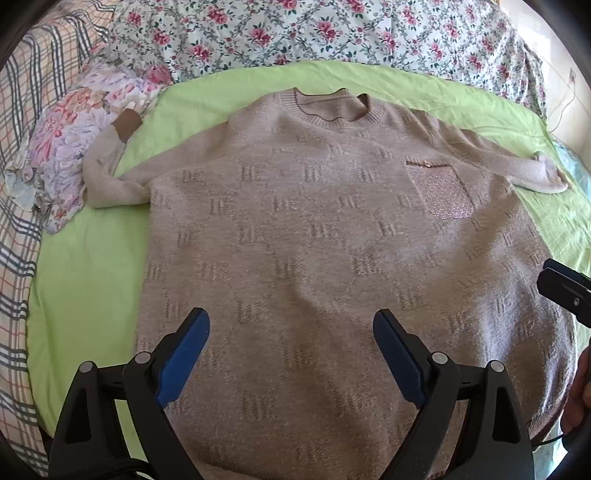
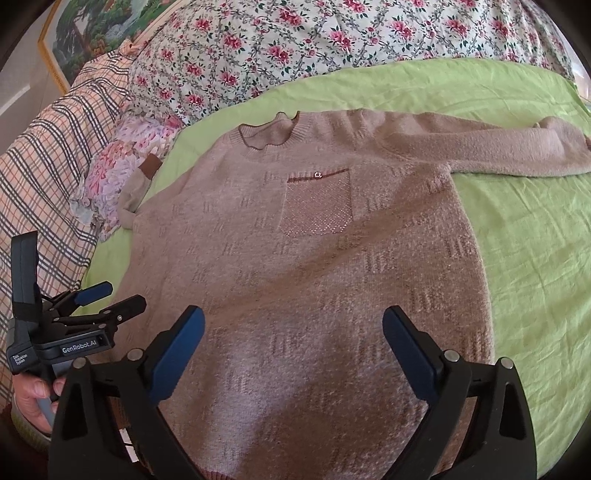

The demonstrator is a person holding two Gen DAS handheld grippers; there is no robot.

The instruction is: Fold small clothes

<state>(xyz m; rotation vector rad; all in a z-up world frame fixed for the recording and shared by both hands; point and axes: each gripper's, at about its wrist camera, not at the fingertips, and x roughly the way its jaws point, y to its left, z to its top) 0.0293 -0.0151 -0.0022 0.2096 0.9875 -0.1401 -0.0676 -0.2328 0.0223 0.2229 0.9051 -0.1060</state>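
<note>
A bed (image 1: 92, 280) covered by a lime-green sheet (image 2: 524, 236) is seen with a floral quilt (image 1: 332, 29) bunched along its far side and a plaid blanket (image 2: 48, 155) at the left. A beige knitted sweater (image 1: 314, 229) is laid flat, front up, in the middle of the sheet, its collar (image 1: 328, 107) at the far end and both sleeves spread outward; the left cuff (image 1: 127, 123) is rested against a small floral cloth (image 1: 74, 140). A sparkly chest pocket (image 2: 317, 203) is shown on the right half. The left tongs (image 1: 291, 354) and right tongs (image 2: 293, 350) are held released, jaws wide apart, above the near hem, grasping nothing.
</note>
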